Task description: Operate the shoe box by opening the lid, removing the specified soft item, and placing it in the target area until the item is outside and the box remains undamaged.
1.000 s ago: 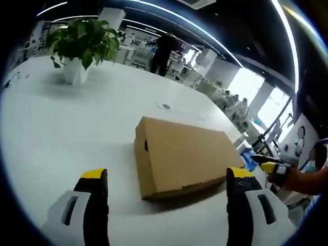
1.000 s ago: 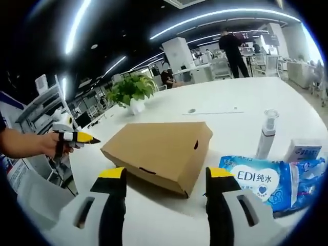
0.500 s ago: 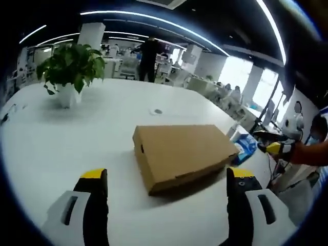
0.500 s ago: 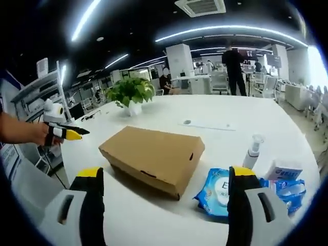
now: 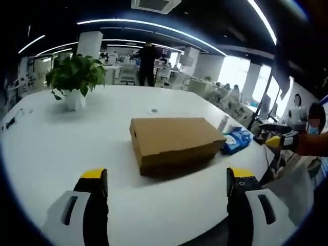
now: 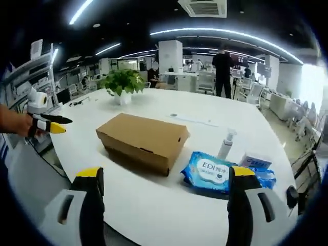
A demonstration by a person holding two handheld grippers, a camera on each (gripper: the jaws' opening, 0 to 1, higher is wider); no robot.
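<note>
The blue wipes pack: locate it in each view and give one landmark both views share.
Left gripper view: the blue wipes pack lies right of centre, at the far right end of the cardboard box.
Right gripper view: it lies lower right of centre, right of the box.
Shared landmark: the potted plant.

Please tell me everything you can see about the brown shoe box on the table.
The shoe box is a plain brown box that looks like cardboard, long and low, with no print visible. Its lid is shut and sits flat. A small dark hole shows in one end wall, and a narrow dark slot shows on a long side. It lies flat on the white table, near its middle. A blue wet-wipe pack lies close beside it. Nothing rests on it, and no hand-held gripper touches it.
</note>
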